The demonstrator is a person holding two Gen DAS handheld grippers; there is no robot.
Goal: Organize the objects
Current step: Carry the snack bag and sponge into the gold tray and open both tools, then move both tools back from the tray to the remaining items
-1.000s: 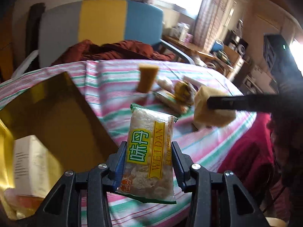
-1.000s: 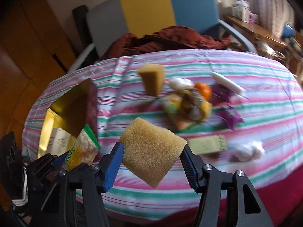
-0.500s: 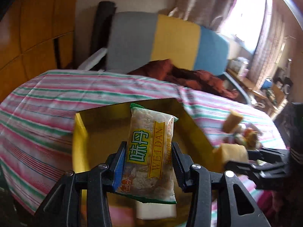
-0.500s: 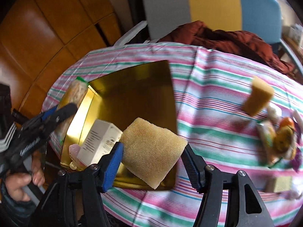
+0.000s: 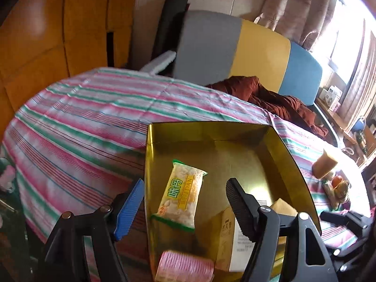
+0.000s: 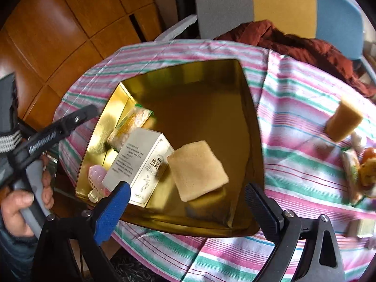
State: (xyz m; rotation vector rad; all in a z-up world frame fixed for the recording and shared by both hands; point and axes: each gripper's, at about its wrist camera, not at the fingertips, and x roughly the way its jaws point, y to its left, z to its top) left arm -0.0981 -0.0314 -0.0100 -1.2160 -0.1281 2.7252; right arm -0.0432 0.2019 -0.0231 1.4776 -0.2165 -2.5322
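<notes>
My left gripper (image 5: 183, 202) hangs with fingers spread wide, nothing between them, above the shiny gold rectangular metal tray (image 5: 289, 155) on the pink-and-green striped tablecloth (image 5: 89, 117). The crinkly clear plastic snack packet with yellow label (image 5: 182, 196) is inside the tray. My right gripper (image 6: 188, 206) is likewise released; the porous tan square sponge (image 6: 197, 170) sits in the tray against the glossy white cardboard box (image 6: 141, 162), near 1 ribbed pink plastic roller (image 5: 185, 268).

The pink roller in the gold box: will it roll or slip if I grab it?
The roller looks cylindrical and lies on its side, so a nudge would probably roll it. Its ridged surface should grip. It seems hollow plastic, likely light; squeeze gently. The carton beside it may block rolling.
</notes>
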